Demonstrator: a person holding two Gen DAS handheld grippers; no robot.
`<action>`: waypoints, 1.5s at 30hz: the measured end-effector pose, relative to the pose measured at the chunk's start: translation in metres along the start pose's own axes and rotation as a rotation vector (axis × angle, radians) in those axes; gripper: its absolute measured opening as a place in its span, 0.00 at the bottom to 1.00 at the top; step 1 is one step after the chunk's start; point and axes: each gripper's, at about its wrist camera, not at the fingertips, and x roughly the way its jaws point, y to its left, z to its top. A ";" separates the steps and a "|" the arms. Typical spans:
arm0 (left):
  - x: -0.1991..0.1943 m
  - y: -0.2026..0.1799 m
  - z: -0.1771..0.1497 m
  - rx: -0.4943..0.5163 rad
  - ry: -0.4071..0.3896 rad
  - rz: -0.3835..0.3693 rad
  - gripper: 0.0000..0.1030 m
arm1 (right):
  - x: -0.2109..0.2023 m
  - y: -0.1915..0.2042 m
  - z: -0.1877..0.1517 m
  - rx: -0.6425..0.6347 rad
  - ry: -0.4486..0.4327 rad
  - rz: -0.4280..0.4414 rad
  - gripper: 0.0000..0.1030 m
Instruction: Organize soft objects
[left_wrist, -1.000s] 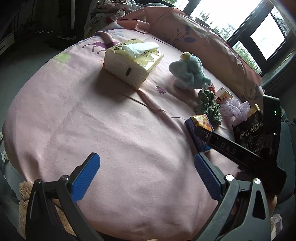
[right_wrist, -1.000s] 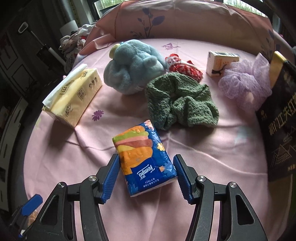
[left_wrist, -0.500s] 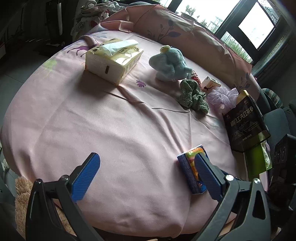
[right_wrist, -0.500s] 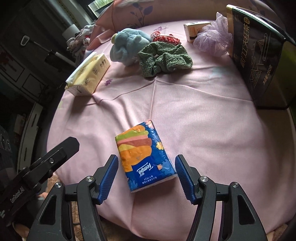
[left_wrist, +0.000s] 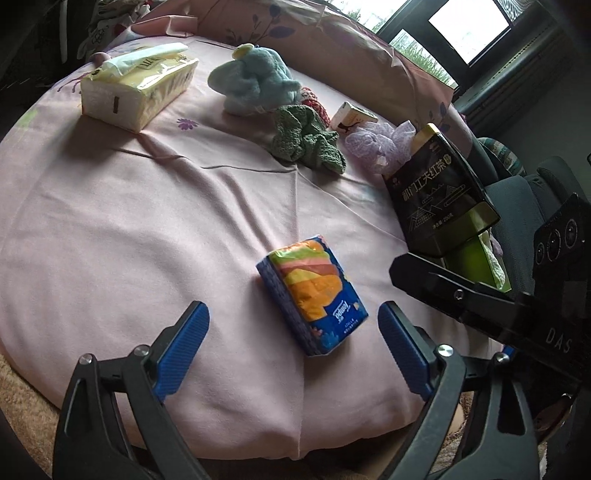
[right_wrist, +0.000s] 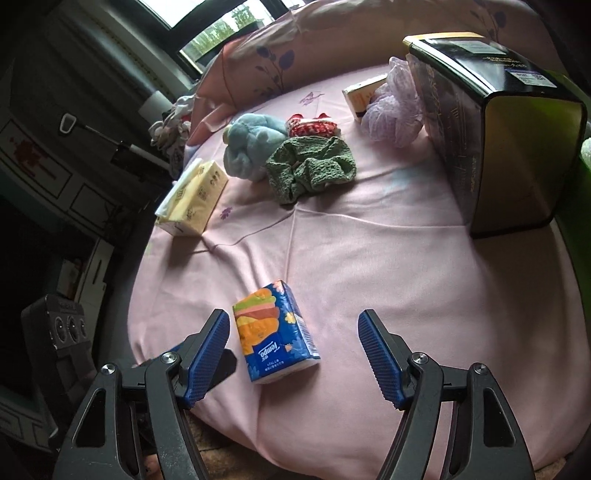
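Near the bottom centre of both wrist views, a Tempo tissue pack (left_wrist: 313, 295) (right_wrist: 275, 329) is being shown lying flat on the pink sheet (left_wrist: 129, 221) (right_wrist: 388, 258), free of both claws. The left gripper (left_wrist: 291, 347) is being held with its blue pads wide apart, the pack lying just ahead of the gap. The right gripper (right_wrist: 293, 358) is likewise being held spread, the pack sitting close to its left pad without clear contact. Toward the upper part of the frames, a yellow tissue box (left_wrist: 136, 92) (right_wrist: 192, 197), a blue plush toy (left_wrist: 255, 81) (right_wrist: 251, 146), a green knitted cloth (left_wrist: 306, 140) (right_wrist: 310, 168) and a lilac mesh puff (left_wrist: 380, 142) (right_wrist: 393, 110) are being displayed. At the right, a black tea bag (left_wrist: 439, 195) (right_wrist: 495, 122) is being shown standing upright.
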 end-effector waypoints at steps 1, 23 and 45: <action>0.004 -0.002 -0.001 -0.001 0.011 -0.014 0.83 | 0.004 0.001 -0.001 0.001 0.011 0.006 0.62; 0.008 -0.027 0.000 0.102 -0.026 -0.055 0.44 | 0.027 -0.003 0.001 0.004 0.026 0.084 0.41; -0.083 -0.170 0.049 0.447 -0.332 -0.158 0.44 | -0.150 0.006 0.052 -0.072 -0.474 0.110 0.41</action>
